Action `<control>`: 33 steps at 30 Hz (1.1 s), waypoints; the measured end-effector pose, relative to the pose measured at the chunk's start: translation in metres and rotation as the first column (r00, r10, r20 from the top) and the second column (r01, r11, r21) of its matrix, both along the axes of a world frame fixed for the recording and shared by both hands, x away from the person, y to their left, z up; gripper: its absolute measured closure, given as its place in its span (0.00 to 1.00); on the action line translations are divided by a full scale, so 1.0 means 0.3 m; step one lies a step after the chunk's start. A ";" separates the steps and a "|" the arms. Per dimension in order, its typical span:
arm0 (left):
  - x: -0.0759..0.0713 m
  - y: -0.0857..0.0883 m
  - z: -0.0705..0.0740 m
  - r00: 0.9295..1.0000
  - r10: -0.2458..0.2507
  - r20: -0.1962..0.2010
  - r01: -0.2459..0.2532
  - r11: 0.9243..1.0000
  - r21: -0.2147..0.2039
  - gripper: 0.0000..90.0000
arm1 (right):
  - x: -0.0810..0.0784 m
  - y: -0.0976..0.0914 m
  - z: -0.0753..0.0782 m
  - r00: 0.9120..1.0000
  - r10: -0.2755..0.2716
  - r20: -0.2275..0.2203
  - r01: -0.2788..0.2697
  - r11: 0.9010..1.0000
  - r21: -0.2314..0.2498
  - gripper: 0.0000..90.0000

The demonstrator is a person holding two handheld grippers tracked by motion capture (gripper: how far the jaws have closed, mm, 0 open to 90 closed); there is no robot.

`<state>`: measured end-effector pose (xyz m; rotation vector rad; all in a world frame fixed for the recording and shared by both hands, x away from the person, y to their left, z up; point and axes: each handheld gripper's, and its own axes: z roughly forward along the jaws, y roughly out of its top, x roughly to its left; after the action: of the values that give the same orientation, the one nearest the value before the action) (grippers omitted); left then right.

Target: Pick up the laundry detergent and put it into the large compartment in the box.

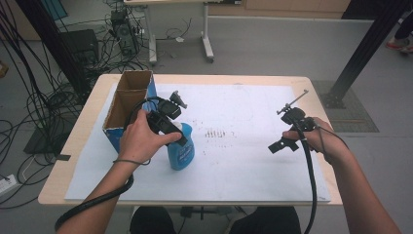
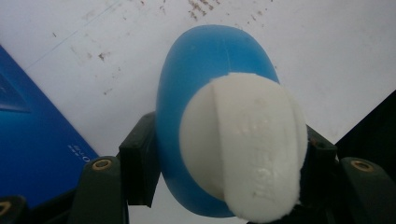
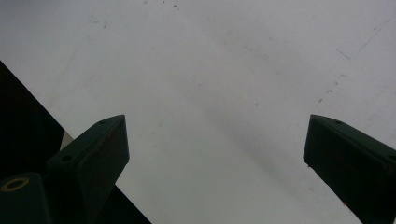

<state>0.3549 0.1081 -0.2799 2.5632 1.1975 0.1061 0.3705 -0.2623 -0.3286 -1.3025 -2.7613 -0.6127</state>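
Note:
A blue plastic bottle (image 1: 181,152) with a white cap (image 2: 245,144) stands on the white sheet beside the cardboard box. My left gripper (image 1: 181,134) comes down on it from above and is shut on the bottle (image 2: 205,70) just under the cap, one black pad against each side. Over the right part of the sheet my right gripper (image 1: 284,145) hovers open. Its two black jaws stand wide apart in the right gripper view, with nothing but bare white sheet (image 3: 210,93) between them.
An open cardboard box (image 1: 127,100) with blue sides stands upright at the table's left, touching or nearly touching the bottle. Faint brown marks (image 1: 214,133) dot the middle of the white sheet (image 1: 253,170). Cables and a desk leg crowd the floor beyond the far edge.

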 end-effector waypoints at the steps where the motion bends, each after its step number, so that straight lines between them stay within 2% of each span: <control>1: 0.000 0.000 0.000 1.000 0.000 0.000 0.000 1.000 -0.001 0.42 | 0.001 0.000 0.000 1.000 0.002 0.002 -0.002 1.000 0.001 0.07; 33: 0.000 0.001 -0.001 1.000 -0.001 0.002 0.001 1.000 -0.002 0.42 | 0.004 0.005 0.001 1.000 0.007 0.006 -0.007 1.000 -0.004 0.07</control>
<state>0.3548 0.1084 -0.2800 2.5617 1.1949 0.1074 0.3718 -0.2609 -0.3284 -1.2930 -2.7722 -0.6119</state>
